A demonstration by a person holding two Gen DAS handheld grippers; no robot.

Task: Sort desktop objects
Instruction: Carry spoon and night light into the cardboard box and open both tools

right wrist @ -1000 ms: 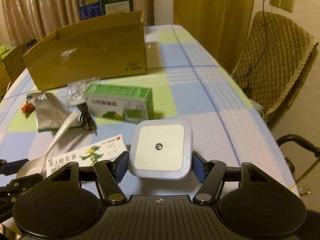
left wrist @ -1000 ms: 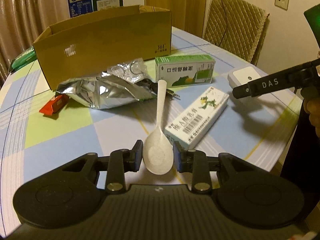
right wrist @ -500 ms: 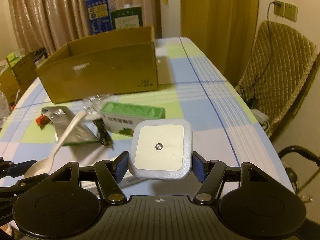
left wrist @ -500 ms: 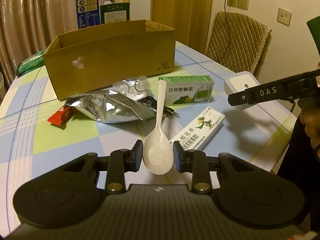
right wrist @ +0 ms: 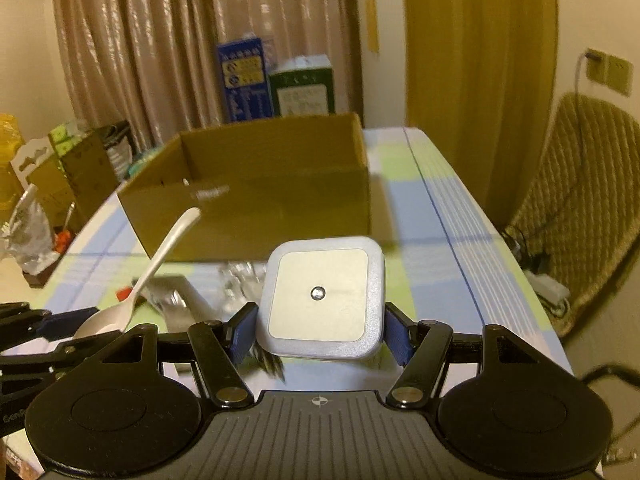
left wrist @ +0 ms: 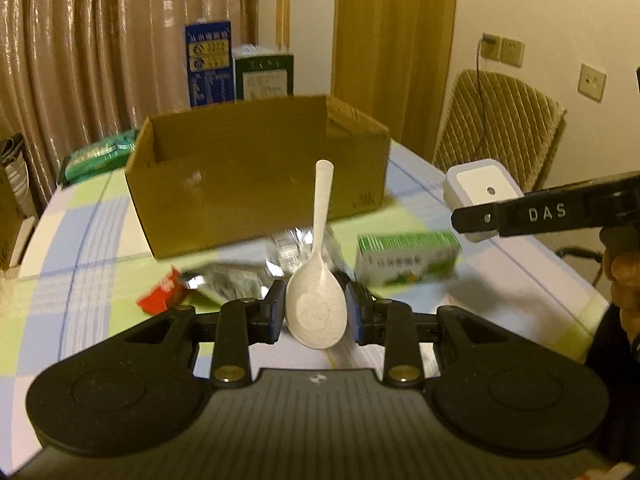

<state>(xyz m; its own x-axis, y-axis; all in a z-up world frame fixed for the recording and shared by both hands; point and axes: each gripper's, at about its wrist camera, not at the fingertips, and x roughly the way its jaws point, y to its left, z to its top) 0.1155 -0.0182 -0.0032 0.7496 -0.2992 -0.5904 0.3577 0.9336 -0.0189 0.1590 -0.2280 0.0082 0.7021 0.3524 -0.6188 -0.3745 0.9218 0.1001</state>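
Note:
My left gripper is shut on the bowl of a white spoon, whose handle points up toward the open cardboard box. My right gripper is shut on a white square night light, held above the table in front of the same cardboard box. In the left wrist view the night light and the right gripper's finger show at the right. The right wrist view has the spoon at the left.
On the checked tablecloth lie a green medicine box, a foil bag, a clear blister pack and a red packet. Cartons stand behind the box. A wicker chair is at the right.
Both grippers have risen with the spoon and the night light still held. The cardboard box now sits nearer the middle of each view, and the table items have dropped lower.

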